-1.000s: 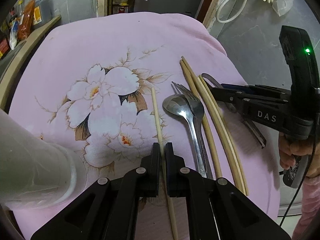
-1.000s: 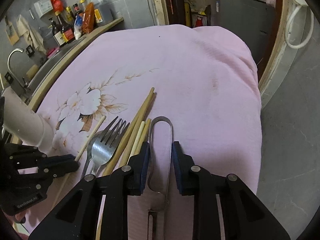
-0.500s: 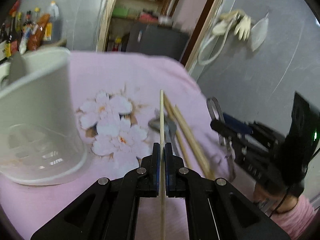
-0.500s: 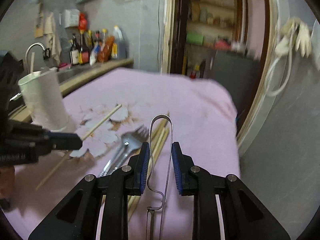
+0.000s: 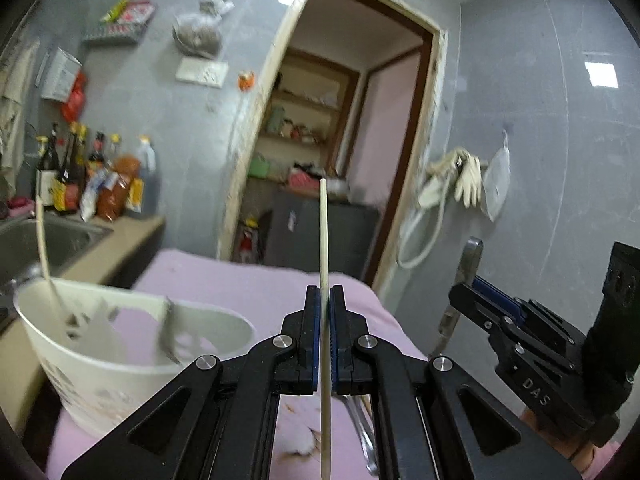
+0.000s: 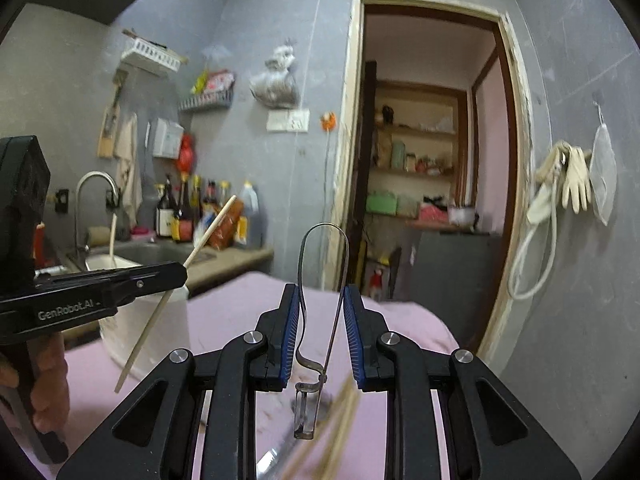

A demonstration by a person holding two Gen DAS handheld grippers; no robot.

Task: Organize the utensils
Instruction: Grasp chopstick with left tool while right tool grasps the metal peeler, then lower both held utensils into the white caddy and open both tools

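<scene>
Left wrist view shows my left gripper [image 5: 325, 334] clamped on a chopstick [image 5: 323, 240] beside the white holder [image 5: 100, 364], my right gripper [image 6: 320, 336] pinching a metal peeler [image 6: 324, 276], while more chopsticks [image 6: 336, 424] await on the pink cloth [image 6: 400, 328].

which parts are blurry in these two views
Left wrist: white holder and pink cloth motion-smeared, chopstick in the left tongs sharp. Right wrist: chopsticks on the cloth streaked, peeler crisp; fisheye bends the doorway.
</scene>
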